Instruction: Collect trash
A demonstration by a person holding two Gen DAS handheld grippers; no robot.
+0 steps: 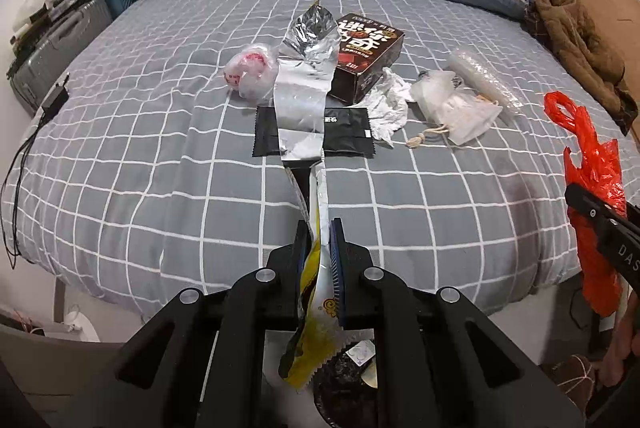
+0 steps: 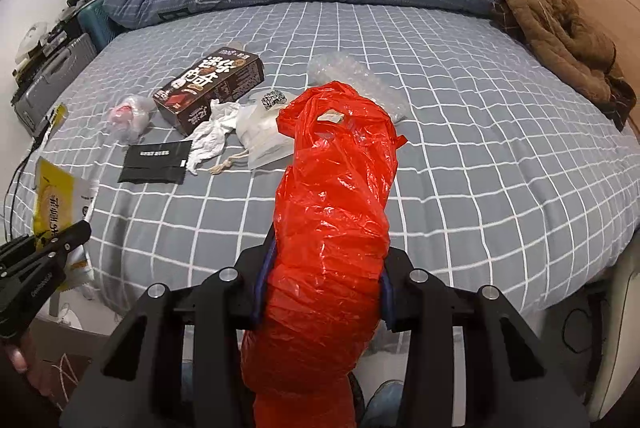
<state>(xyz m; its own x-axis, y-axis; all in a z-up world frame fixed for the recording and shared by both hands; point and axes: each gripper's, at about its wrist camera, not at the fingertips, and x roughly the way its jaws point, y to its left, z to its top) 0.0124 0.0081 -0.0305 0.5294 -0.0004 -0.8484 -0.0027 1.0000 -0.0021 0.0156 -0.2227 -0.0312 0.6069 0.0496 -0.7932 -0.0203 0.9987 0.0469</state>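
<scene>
Two grips are loaded. Your left gripper (image 1: 320, 228) is clenched on the yellow-and-foil snack wrapper (image 1: 310, 288), pinched edge-on so it hangs through the jaws, its silver inside rising toward 12 o'clock in the left wrist view. Below it, at 6 o'clock, sits a dark round container (image 1: 344, 388); I'd read it as a bin, which would explain why you're holding the wrapper off the bed's near edge.

Your right gripper (image 2: 324, 252) is grasping the red plastic bag (image 2: 332, 220), bunched thick between the jaws, handle loop up at 12 o'clock. Held like that its mouth isn't spread, so it reads as carried, not ready to receive.

Six or so pieces remain on the bed (image 2: 480, 167), clustered mid-sheet, at 10 to 12 o'clock in the right wrist view:
- black sachet (image 2: 154, 161), flat, nearest you
- crumpled tissue (image 2: 212, 133), touching the brown box (image 2: 210, 87)
- knotted clear bag with red print (image 2: 128, 117), just left of the box
- white drawstring pouch (image 2: 264, 139), partly behind the red bag
- bubble wrap roll (image 2: 348, 75), at 12 o'clock, beyond the bag

My judgement: early in the task. Drop the wrapper first; the flat sachet will need an edge pinch.
</scene>
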